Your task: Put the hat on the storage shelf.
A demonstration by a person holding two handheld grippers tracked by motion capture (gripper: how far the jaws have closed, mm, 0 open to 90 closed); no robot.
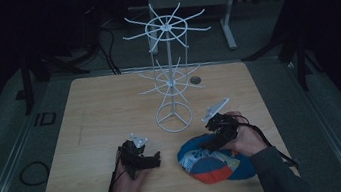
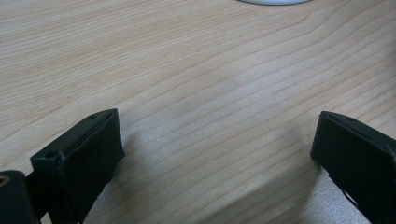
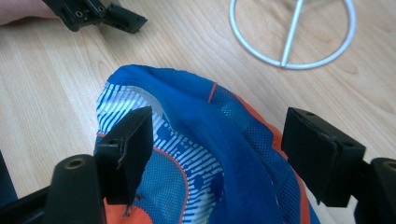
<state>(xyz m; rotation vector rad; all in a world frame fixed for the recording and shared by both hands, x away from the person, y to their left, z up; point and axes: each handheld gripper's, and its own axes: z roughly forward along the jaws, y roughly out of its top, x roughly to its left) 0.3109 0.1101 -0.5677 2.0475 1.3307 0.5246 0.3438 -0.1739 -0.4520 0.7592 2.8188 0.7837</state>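
Over the cap (image 3: 201,154), my right gripper (image 3: 219,144) gapes wide, holding nothing; closing now might pinch only loose fabric and slip.

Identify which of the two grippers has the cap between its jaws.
The right gripper: its open jaws straddle the blue-and-orange cap, while the left gripper has only bare wooden table between its jaws.

No writing, label, brand or number can be read anywhere; the cap (image 3: 205,154) shows stripes, not letters.
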